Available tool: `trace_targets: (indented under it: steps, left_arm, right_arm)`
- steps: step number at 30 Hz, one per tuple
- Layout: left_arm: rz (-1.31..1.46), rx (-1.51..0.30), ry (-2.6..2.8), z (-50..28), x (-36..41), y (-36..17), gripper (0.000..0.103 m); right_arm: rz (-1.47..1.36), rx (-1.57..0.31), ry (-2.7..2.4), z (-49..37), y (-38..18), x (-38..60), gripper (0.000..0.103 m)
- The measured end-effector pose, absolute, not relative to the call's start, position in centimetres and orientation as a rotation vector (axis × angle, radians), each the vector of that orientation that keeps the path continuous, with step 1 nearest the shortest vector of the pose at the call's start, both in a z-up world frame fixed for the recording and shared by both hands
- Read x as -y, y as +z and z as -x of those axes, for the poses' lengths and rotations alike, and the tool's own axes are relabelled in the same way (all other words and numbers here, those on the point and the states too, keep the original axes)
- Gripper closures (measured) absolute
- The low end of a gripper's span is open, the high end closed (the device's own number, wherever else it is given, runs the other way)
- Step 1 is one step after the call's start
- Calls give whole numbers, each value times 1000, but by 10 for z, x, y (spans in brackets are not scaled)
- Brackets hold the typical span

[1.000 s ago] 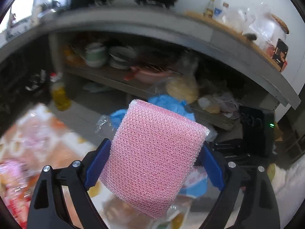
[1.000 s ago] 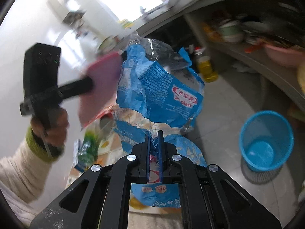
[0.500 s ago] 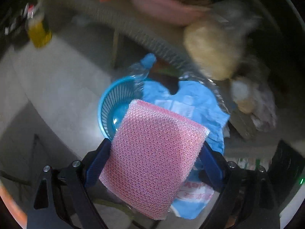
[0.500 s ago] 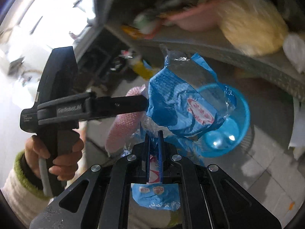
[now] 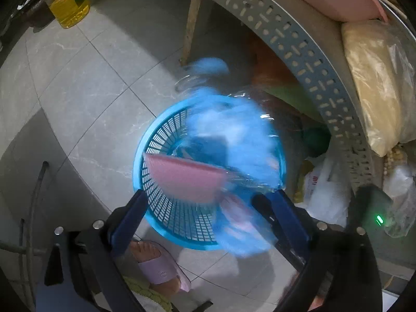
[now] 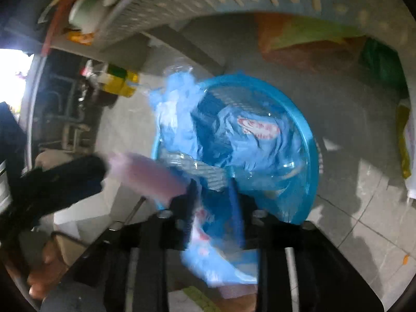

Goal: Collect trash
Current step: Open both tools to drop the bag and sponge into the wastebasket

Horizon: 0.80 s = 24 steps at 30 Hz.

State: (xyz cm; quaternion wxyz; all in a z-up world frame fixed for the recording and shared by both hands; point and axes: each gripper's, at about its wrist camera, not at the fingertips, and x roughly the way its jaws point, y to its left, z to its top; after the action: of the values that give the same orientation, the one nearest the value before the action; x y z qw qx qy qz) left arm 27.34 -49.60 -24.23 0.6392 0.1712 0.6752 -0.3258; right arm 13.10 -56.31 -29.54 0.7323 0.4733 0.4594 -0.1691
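A blue plastic waste basket (image 5: 166, 208) stands on the tiled floor, also in the right wrist view (image 6: 309, 140). My left gripper (image 5: 208, 208) is open just above its rim; the pink bubble-wrap piece (image 5: 184, 176) is blurred, falling free into the basket. It also shows in the right wrist view (image 6: 145, 174). My right gripper (image 6: 213, 195) has its jaws parted around the blue plastic wrapper (image 6: 234, 140), which hangs blurred over the basket; it also shows in the left wrist view (image 5: 234, 124).
A grey perforated shelf rail (image 5: 299, 44) curves above the basket. A bottle of yellow oil (image 5: 69, 5) stands on the floor at far left. Bags (image 5: 377, 78) lie on and below the shelf at right. A pink slipper (image 5: 158, 265) is near.
Both grippers came down over the basket. My left gripper opened and the pink bubble wrap dropped out. My right jaws parted and the blue wrapper is slipping down.
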Motion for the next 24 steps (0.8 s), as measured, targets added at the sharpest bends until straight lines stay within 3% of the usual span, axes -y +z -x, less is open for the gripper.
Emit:
trace_targets:
  steps: [5,12,19,24]
  left_arm:
    - [-395,-1496,-779,-267,485,-216,9]
    - [-369,-1321,-863,-259,459,-125,9]
    - [-277,-1149,-948,-237,386,-27,9]
    - [-206,-1090,-949,-219,321,6,9]
  right_arm:
    - [-1016,-997,-415,-139,-295,559,44]
    - [-961,-911,-420,-121,-271,553,44]
    - [-831,-879,-435,-112,-246,536,44]
    - [-754,-861,-436,-112,-229,521,44]
